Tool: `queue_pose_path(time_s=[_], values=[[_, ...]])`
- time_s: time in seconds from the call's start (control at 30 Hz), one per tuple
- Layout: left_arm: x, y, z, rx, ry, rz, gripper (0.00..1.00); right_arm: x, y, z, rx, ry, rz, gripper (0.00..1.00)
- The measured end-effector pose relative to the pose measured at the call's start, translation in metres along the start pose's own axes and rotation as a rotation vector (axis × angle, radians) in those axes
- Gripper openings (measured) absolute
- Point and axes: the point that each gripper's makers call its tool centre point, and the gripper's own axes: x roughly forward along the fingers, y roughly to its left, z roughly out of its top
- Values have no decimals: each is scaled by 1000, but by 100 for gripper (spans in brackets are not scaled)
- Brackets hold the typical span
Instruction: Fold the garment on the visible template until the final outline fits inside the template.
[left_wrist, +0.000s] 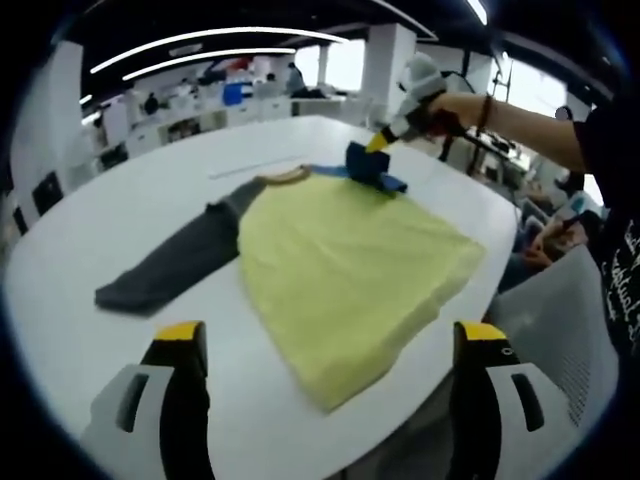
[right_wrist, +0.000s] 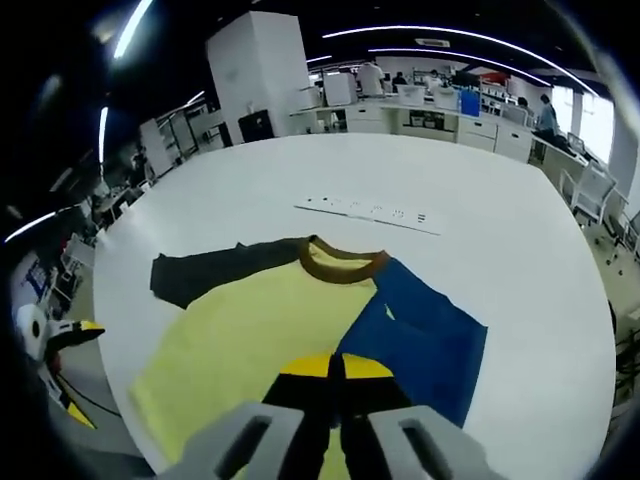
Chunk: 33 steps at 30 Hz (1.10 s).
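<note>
With the blue sleeve of the yellow-bodied shirt on the white table pinched in the closed right gripper, while the left gripper is held wide, the fold could be skewed by a slip.

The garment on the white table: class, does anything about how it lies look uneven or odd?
Yes. The garment lies lopsided: its dark grey sleeve stretches flat out to one side, while the blue sleeve is folded in over the yellow body, pinched by the right gripper. The left gripper hovers open.
</note>
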Motion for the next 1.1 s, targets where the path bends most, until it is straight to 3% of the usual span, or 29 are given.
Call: queue_pose_path(time_s=[0.33, 0.73, 1.1], values=[[0, -1, -1, 0, 0, -6, 99, 14, 20, 7, -65, 6, 4, 0], [1, -2, -2, 2, 5, -16, 99, 28, 47, 11, -83, 12, 40, 0], [2, -1, -4, -5, 5, -13, 99, 33, 71, 26, -79, -34, 74, 0]])
